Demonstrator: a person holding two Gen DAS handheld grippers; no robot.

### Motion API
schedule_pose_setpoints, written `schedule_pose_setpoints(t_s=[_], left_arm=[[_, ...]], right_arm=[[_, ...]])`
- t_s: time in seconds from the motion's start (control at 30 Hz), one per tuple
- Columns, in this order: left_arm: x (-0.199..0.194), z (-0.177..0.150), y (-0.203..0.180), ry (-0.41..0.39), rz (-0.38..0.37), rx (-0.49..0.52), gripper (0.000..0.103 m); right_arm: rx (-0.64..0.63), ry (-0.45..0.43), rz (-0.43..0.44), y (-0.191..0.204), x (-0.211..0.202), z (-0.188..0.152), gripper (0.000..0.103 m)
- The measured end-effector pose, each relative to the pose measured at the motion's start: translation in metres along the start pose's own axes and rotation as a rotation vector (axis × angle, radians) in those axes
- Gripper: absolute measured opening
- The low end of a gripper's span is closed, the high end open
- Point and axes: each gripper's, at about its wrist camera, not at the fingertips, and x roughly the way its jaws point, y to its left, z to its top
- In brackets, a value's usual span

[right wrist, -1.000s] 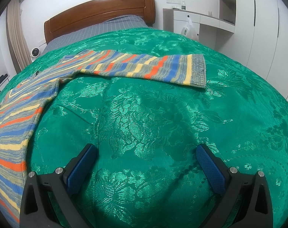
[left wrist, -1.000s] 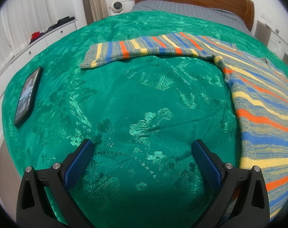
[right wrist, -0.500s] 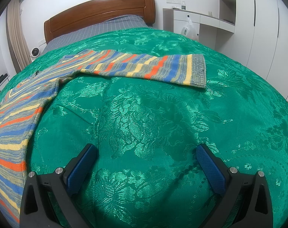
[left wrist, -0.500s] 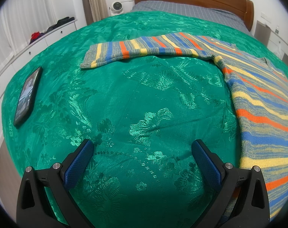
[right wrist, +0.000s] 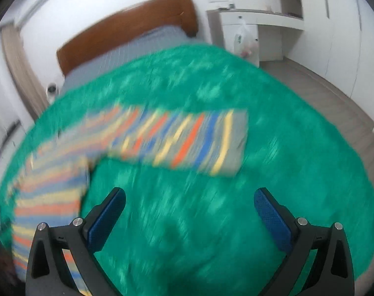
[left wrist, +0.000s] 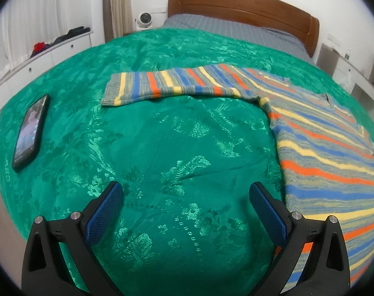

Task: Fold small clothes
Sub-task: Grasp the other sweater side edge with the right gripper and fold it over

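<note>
White walls and white cupboards stood around a bed with a brown wooden headboard (left wrist: 243,2). Over the bed lay a shiny green bedspread with a leafy pattern (left wrist: 177,148).

On the bedspread lay a knitted sweater with grey, blue, orange and yellow stripes (left wrist: 330,157). It was spread out flat. In the left wrist view, its body lay ahead and to the right of the left tool (left wrist: 187,194), and one edge of it ran just beside the tool's right finger. One long sleeve (left wrist: 172,86) stretched out flat across the bed, far ahead of the tool.

A black phone (left wrist: 30,133) lay on the bedspread, ahead and well off to the left of the left tool.

The left tool had its two blue fingers (left wrist: 105,212) wide apart, with nothing between them but green cloth.

The right wrist view was very blurry. The right tool (right wrist: 189,197) also had its fingers wide apart and held nothing. The other sleeve (right wrist: 187,140) lay ahead of it, and the sweater's body lay to its left. A white plastic bag (right wrist: 243,42) hung near a white desk far ahead and to the right.
</note>
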Motion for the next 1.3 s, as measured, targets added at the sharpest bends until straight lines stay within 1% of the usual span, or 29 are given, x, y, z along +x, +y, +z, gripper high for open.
schedule_pose_setpoints(t_s=[0.07,0.13,0.17,0.2,0.23,0.27,0.3,0.37,0.43,0.47,0.5,0.53,0.57,0.6,0.63,0.7,0.73,0.8,0.87,0.93,1.0,1.1,1.13,1.17,1.2,1.23,1.27,1.3], left_arm=[[0.002,-0.001,0.0,0.008,-0.001,0.003,0.103],[0.002,-0.002,0.0,0.01,0.001,0.002,0.103],[0.002,-0.001,0.0,0.007,0.001,0.0,0.103],[0.001,-0.002,0.0,0.005,0.001,-0.001,0.103],[0.0,-0.003,0.0,0.005,0.003,-0.001,0.103],[0.0,-0.004,-0.001,0.006,0.005,-0.001,0.103],[0.001,-0.004,0.0,0.009,0.008,-0.001,0.103],[0.002,-0.004,-0.001,0.015,0.013,0.001,0.103],[0.005,-0.005,-0.001,0.022,0.019,0.006,0.103],[0.005,-0.006,-0.002,0.024,0.023,0.009,0.103],[0.007,-0.006,-0.004,0.028,0.03,0.016,0.103],[0.008,-0.007,-0.005,0.031,0.037,0.023,0.103],[0.008,-0.007,-0.006,0.032,0.043,0.03,0.103],[0.008,-0.007,-0.007,0.031,0.046,0.036,0.103],[0.007,-0.007,-0.007,0.028,0.043,0.039,0.103],[0.007,-0.008,-0.007,0.026,0.035,0.037,0.103],[0.007,-0.007,-0.006,0.025,0.03,0.034,0.103],[0.007,-0.007,-0.004,0.025,0.024,0.029,0.103],[0.008,-0.007,-0.004,0.026,0.021,0.027,0.103],[0.007,-0.006,-0.003,0.026,0.016,0.026,0.103],[0.006,-0.006,-0.001,0.023,0.007,0.018,0.103],[0.007,-0.005,0.004,0.027,0.002,-0.003,0.103],[0.008,-0.005,0.005,0.029,0.001,-0.01,0.103],[0.008,-0.005,0.006,0.032,-0.001,-0.015,0.103],[0.009,-0.006,0.007,0.034,-0.002,-0.02,0.103],[0.009,-0.006,0.007,0.034,-0.002,-0.02,0.103],[0.009,-0.006,0.008,0.034,-0.001,-0.021,0.103],[0.009,-0.006,0.007,0.034,0.0,-0.02,0.103]], right_arm=[[0.086,0.027,0.028,-0.025,0.006,0.03,0.102],[0.172,0.096,0.049,-0.049,0.022,0.053,0.101],[0.231,0.146,0.082,-0.063,0.037,0.062,0.095],[0.266,0.178,0.101,-0.07,0.046,0.064,0.089],[0.312,0.226,0.13,-0.077,0.059,0.066,0.08],[0.335,0.265,0.147,-0.08,0.068,0.066,0.076],[0.348,0.306,0.144,-0.081,0.079,0.065,0.076],[0.349,0.325,0.119,-0.078,0.09,0.062,0.075],[0.351,0.337,0.118,-0.074,0.099,0.058,0.075],[0.355,0.348,0.114,-0.073,0.104,0.057,0.066],[0.35,0.358,0.13,-0.07,0.109,0.056,0.055],[0.338,0.371,0.141,-0.067,0.113,0.055,0.011],[0.326,0.39,0.109,-0.063,0.116,0.056,0.002],[0.308,0.373,0.07,-0.058,0.112,0.06,0.002],[0.291,0.344,0.061,-0.05,0.106,0.067,0.002],[0.244,0.275,0.086,-0.022,0.086,0.088,0.002],[0.216,0.249,0.116,-0.004,0.075,0.098,0.002],[0.132,0.212,0.204,0.05,0.054,0.122,0.002],[0.053,0.2,0.287,0.105,0.041,0.138,0.002],[-0.028,0.207,0.357,0.162,0.036,0.146,0.002],[-0.093,0.232,0.411,0.217,0.041,0.146,0.002],[-0.181,0.265,0.442,0.288,0.063,0.133,0.002],[-0.198,0.278,0.455,0.304,0.072,0.127,0.003],[-0.21,0.313,0.493,0.322,0.085,0.118,0.004],[-0.202,0.351,0.526,0.327,0.097,0.11,0.006],[-0.177,0.398,0.562,0.334,0.108,0.101,0.018],[-0.129,0.444,0.609,0.336,0.116,0.093,0.034],[-0.088,0.457,0.652,0.332,0.121,0.087,0.04]])
